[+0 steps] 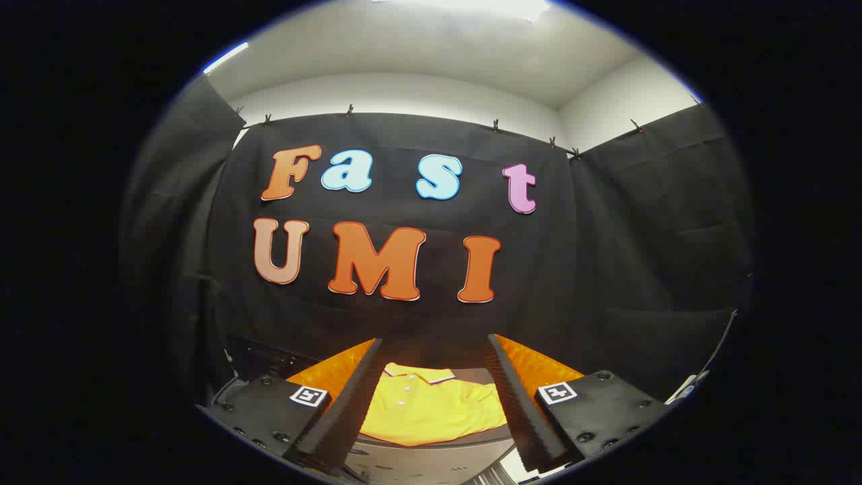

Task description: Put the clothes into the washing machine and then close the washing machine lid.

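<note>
A folded yellow polo shirt [431,404] with a collar and small buttons lies on a grey surface [424,458], seen between and just beyond my fingers. My gripper [434,347] is open, its two fingers spread wide with nothing between them, held above and short of the shirt. The grey surface looks like the top of a machine, but whether it is the washing machine I cannot tell.
Black cloth walls close the booth behind the shirt and on both sides. A dark panel edge [269,360] shows to the left of my left finger. A pale object's edge [687,387] shows at the far right.
</note>
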The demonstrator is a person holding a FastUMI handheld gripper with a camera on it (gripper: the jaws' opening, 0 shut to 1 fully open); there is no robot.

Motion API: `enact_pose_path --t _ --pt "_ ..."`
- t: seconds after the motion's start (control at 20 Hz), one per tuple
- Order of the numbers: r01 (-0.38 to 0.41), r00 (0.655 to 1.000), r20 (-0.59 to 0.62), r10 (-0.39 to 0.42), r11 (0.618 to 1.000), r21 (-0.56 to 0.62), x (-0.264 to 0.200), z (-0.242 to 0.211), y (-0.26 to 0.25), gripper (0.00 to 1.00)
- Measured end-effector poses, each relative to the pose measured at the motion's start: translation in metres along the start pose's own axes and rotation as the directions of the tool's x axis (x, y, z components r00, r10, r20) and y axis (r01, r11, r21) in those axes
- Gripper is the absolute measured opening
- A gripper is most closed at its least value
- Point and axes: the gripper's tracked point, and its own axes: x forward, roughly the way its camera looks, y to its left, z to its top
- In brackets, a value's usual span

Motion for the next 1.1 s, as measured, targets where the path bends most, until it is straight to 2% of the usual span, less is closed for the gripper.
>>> enact_pose_path --t 0.3,0.5,0.8,1.1 --pt "0.007 1.000 -0.014 -0.007 1.000 0.023 -0.007 -0.016 0.017 0.98" --pt "0.080 0.997 -0.023 -0.079 0.996 0.036 -0.013 -0.023 0.011 0.98" --pt "0.130 0.990 -0.047 -0.130 0.991 0.009 -0.021 -0.021 0.023 0.98" --pt "0.129 0.989 -0.067 -0.129 0.992 0.000 -0.021 -0.027 0.030 0.98"
